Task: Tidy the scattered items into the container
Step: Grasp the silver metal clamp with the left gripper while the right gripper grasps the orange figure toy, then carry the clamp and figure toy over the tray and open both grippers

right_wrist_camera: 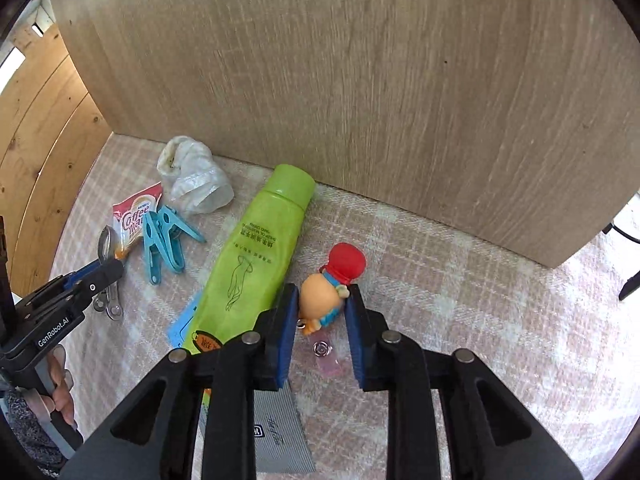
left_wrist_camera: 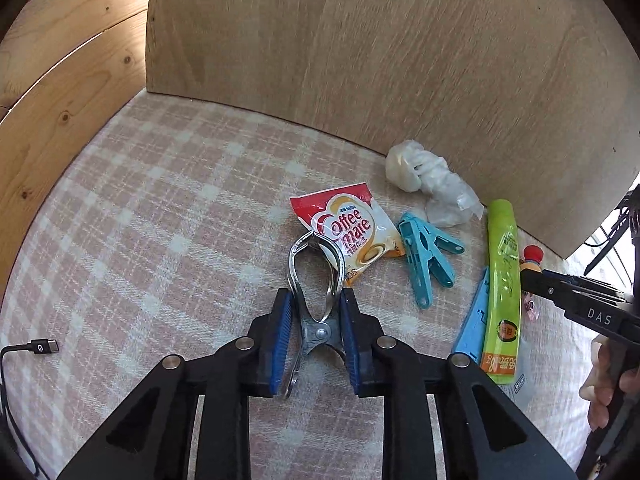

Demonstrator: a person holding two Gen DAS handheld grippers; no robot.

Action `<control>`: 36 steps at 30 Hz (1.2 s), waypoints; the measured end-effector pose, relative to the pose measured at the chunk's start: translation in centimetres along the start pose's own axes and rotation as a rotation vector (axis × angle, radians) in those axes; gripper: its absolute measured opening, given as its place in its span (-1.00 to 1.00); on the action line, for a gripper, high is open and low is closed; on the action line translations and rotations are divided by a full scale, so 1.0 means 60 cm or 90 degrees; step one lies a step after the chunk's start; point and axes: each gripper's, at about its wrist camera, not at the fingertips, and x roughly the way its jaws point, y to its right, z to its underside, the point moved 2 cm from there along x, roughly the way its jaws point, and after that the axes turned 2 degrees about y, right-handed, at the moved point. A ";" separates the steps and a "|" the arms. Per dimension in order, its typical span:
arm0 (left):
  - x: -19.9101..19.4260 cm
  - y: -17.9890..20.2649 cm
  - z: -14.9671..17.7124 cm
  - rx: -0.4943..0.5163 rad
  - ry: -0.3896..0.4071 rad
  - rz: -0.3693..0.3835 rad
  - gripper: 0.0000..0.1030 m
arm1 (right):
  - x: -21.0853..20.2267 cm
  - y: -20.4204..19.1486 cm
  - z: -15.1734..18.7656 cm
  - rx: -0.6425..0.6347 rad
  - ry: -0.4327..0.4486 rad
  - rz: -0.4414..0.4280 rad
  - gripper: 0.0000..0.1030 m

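My left gripper (left_wrist_camera: 316, 312) is shut on a metal clip (left_wrist_camera: 314, 280) that lies on the plaid cloth (left_wrist_camera: 160, 208), its loop resting on a Coffee-mate sachet (left_wrist_camera: 352, 228). My right gripper (right_wrist_camera: 322, 304) has its blue pads on either side of a small toy figure (right_wrist_camera: 328, 292) with a red cap; they look to be touching it. A green tube (right_wrist_camera: 256, 256) lies just left of the right gripper. Blue clothespins (left_wrist_camera: 428, 256) and a crumpled plastic bag (left_wrist_camera: 432, 184) lie near the wooden panel (left_wrist_camera: 360, 60).
A flat blue piece (left_wrist_camera: 474, 320) lies under the green tube. A grey card (right_wrist_camera: 276, 436) lies below the right gripper. A USB-C cable (left_wrist_camera: 40, 348) lies at the left. Wooden planks (left_wrist_camera: 60, 80) rise at the left.
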 end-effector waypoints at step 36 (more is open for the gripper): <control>-0.296 0.669 0.305 0.491 -0.066 0.416 -0.60 | -0.615 0.407 0.633 0.419 0.224 0.199 -0.55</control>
